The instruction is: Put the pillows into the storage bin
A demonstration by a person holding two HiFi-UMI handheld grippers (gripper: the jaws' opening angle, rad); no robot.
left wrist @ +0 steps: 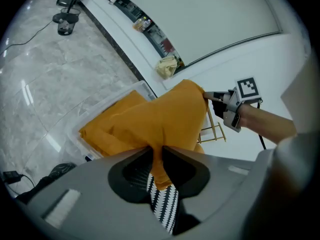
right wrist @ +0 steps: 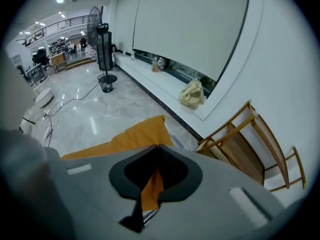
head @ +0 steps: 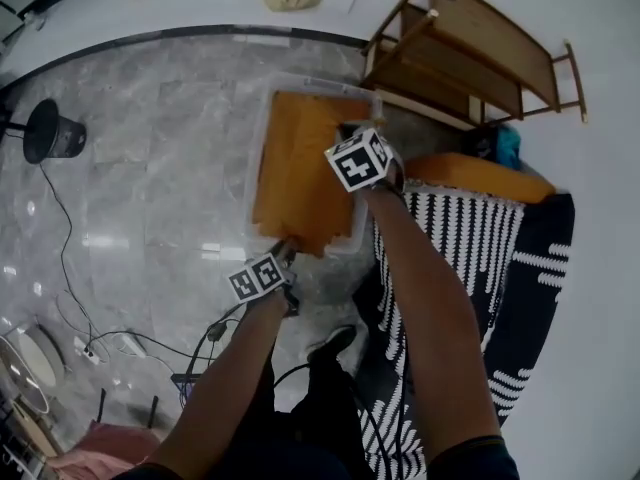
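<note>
Both clamped tight on the orange pillow [head: 300, 168] rn. Left hand-held gripper [head: 284, 252] pinching the near corner, just below mid-frame; right hand-held gripper [head: 352, 130] pinching the far corner, upper centre. Stretched over the clear storage bin [head: 318, 86], near edge spilling past the rim. 2nd orange pillow [head: 480, 176] at right, by a b/w striped cloth [head: 470, 238], below the wooden shelf [head: 470, 48].

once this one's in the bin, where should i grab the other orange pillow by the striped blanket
Probably its long edge beside the striped blanket, pinched from above near each end: the orange pillow lies flat, so only that thin edge fits between jaws.
</note>
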